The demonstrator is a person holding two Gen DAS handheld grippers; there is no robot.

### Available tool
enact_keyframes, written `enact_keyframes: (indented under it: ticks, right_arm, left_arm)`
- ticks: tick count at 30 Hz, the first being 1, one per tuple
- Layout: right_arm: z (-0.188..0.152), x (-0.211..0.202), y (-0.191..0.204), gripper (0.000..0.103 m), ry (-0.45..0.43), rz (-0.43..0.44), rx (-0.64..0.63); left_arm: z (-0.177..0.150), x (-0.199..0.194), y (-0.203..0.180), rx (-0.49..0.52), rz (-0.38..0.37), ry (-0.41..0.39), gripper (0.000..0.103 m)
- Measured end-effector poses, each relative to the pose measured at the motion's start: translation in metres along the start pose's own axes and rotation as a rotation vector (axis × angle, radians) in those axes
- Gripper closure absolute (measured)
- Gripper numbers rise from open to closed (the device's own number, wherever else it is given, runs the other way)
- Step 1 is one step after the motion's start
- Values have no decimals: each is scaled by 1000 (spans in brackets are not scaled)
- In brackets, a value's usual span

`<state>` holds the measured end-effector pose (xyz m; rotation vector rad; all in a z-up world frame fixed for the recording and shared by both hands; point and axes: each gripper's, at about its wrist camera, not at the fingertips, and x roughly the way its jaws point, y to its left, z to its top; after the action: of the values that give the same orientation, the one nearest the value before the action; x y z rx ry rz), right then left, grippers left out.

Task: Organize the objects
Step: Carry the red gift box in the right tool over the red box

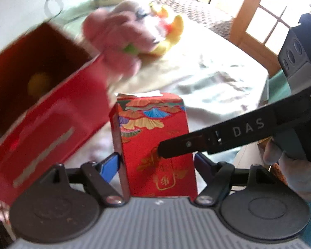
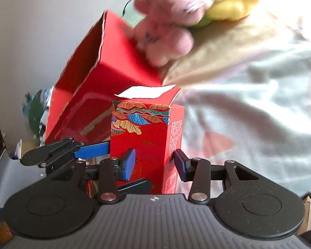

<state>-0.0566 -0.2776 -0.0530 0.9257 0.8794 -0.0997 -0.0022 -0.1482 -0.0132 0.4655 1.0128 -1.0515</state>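
Both the left gripper (image 1: 157, 164) and right gripper (image 2: 154, 164) seem to squeeze the small red box (image 1: 155, 145). Next, lift it into the big red box (image 1: 41, 95) at ten o'clock.

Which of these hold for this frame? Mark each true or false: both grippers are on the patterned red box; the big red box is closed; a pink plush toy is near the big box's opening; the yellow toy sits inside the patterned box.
1. Both grippers are on the patterned red box: true; the left gripper and right gripper both flank it.
2. The big red box is closed: false; it is open and tilted.
3. A pink plush toy is near its opening: true.
4. The yellow toy sits inside the patterned box: false; it lies on the cloth.
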Motion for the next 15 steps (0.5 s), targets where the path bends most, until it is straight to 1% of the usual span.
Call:
enact_keyframes:
  ticks: [4, 8, 11, 15]
  right_arm:
    - [6, -25, -2, 58, -85, -14, 8]
    - [21, -44, 7, 58, -179, -13, -22]
    - [36, -54, 24, 58, -244, -8, -95]
    - [57, -54, 53, 58, -299, 22, -209]
  left_arm:
    - [23, -7, -13, 64, -2, -67, 26]
    - [42, -23, -20, 85, 9, -157, 26]
    - [55, -32, -20, 77, 26, -221, 26]
    - [63, -63, -1, 46, 77, -309, 26]
